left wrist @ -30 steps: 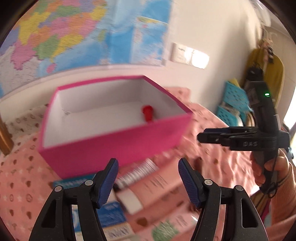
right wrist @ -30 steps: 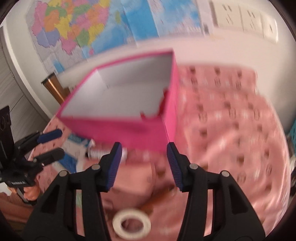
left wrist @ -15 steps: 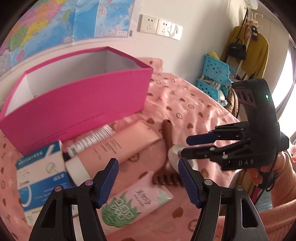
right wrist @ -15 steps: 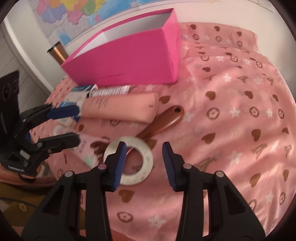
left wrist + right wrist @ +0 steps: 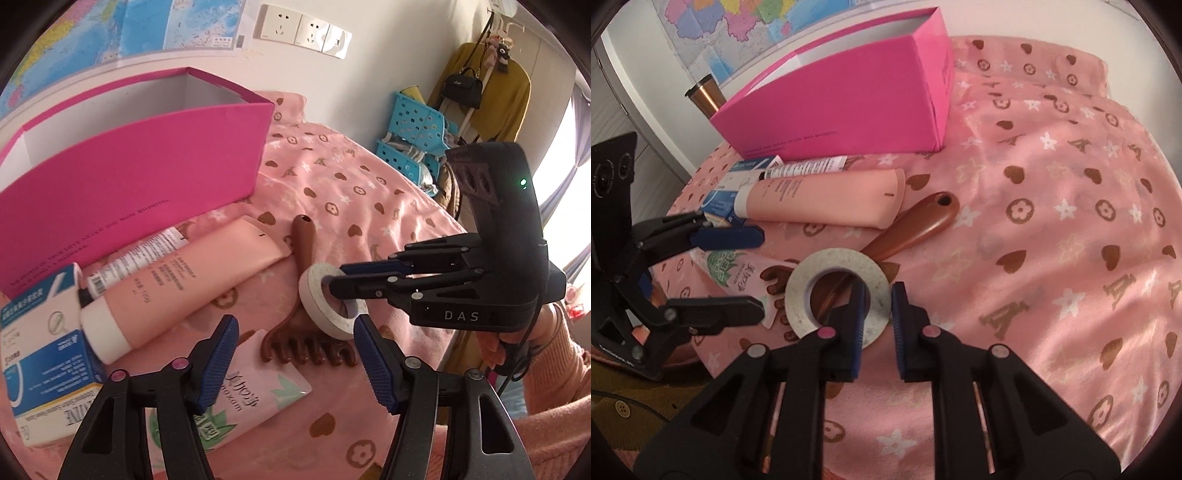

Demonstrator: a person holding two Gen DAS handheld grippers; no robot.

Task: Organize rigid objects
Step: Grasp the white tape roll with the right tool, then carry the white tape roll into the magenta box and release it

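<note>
Right gripper pinched the tape roll's wall, roll resting on the brown comb. Left gripper, jaws closing on nothing, hovered over the tubes (all items outside the pink box; sorting barely begun).

Both wrist cameras look steeply down, close over the pink tablecloth — sharing the tape roll from opposite sides.
</note>
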